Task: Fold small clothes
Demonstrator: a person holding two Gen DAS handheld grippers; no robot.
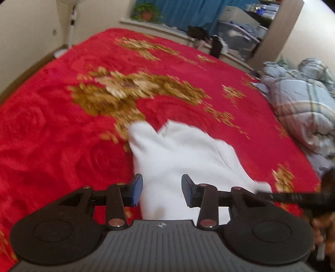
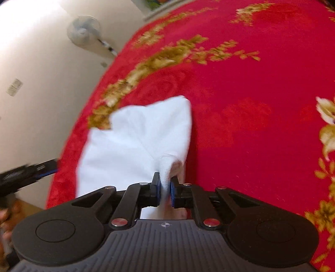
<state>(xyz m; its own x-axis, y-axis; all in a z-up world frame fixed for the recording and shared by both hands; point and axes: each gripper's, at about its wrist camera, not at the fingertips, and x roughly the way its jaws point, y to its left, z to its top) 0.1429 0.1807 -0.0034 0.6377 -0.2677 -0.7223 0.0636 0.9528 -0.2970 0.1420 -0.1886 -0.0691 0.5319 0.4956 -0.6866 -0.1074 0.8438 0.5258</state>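
A small white garment (image 1: 180,152) lies on the red blanket (image 1: 62,129) of a bed, bunched and partly lifted. My left gripper (image 1: 162,189) is open, its blue-padded fingers (image 1: 137,189) on either side of the garment's near part without pinching it. My right gripper (image 2: 165,188) is shut on a bunched edge of the white garment (image 2: 136,144), which hangs away from it over the red blanket (image 2: 251,125). The right gripper shows blurred at the right edge of the left wrist view (image 1: 293,197). The left gripper shows blurred at the left edge of the right wrist view (image 2: 27,173).
A pale checked quilt (image 1: 301,104) is piled at the bed's right side. A standing fan (image 2: 85,31) is by the wall past the bed's left edge. A window sill with a plant (image 1: 146,12) and storage boxes (image 1: 236,39) lies beyond the far edge.
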